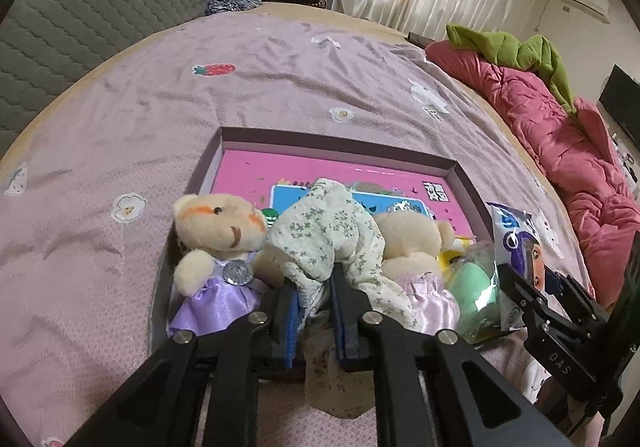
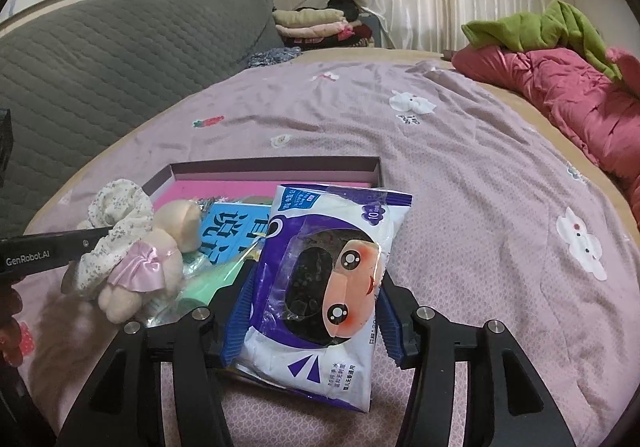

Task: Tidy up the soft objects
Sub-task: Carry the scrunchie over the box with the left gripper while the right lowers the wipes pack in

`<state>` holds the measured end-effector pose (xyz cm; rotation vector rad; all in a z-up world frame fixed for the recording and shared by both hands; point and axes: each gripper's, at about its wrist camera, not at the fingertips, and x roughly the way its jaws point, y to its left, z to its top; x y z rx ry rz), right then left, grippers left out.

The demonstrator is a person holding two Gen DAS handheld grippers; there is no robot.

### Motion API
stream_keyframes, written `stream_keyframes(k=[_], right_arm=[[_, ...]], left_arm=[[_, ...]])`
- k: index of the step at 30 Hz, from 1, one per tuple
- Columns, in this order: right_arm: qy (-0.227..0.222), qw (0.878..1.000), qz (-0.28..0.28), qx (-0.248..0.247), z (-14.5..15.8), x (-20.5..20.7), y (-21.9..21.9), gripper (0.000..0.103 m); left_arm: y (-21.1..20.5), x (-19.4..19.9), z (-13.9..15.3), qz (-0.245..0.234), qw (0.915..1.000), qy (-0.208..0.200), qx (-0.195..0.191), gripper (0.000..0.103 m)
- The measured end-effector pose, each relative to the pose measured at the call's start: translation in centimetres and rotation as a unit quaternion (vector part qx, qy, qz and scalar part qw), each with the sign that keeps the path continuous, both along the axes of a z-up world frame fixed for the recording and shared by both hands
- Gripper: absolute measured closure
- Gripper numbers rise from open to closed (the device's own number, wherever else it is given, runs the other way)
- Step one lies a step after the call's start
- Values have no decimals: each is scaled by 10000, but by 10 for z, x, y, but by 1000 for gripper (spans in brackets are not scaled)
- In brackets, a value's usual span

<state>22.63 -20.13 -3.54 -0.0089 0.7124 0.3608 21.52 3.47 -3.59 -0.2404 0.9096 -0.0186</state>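
My left gripper [image 1: 314, 301] is shut on a floral white cloth [image 1: 332, 231] and holds it over the near end of a shallow box [image 1: 332, 151] with a pink printed bottom. In the box lie a cream teddy bear in a purple dress [image 1: 218, 243] and a second bear in a pink dress [image 1: 416, 247]. My right gripper [image 2: 314, 311] is shut on a purple and white wet-wipe pack [image 2: 324, 279] at the box's near right corner. The pack also shows in the left wrist view [image 1: 516, 247]. The cloth [image 2: 116, 215] and the pink-dress bear [image 2: 152, 267] show in the right wrist view.
The box lies on a bed with a lilac sheet [image 1: 280, 87]. A green packet [image 1: 474, 279] lies in the box. A red quilt [image 1: 560, 135] with a green garment [image 1: 516, 51] lies along the right. A grey quilted headboard [image 2: 100, 55] and folded clothes [image 2: 316, 27] stand at the back.
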Motion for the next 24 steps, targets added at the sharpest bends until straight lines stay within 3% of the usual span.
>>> stream_keyframes(k=[4,10,24], right_arm=[[-100,9999,-6,28,2,-3,-1,32],[-237,9996,-77,-112,6,-5,1,30],[-744,9970,-196,-58,26,-21,-7,29]], left_arm=[[4,-2,4,81,9999,-64,11,70],[10,-4,10,173,9997,-151,-5,58],[15,-18,35,204,9984,-523,-48,51]])
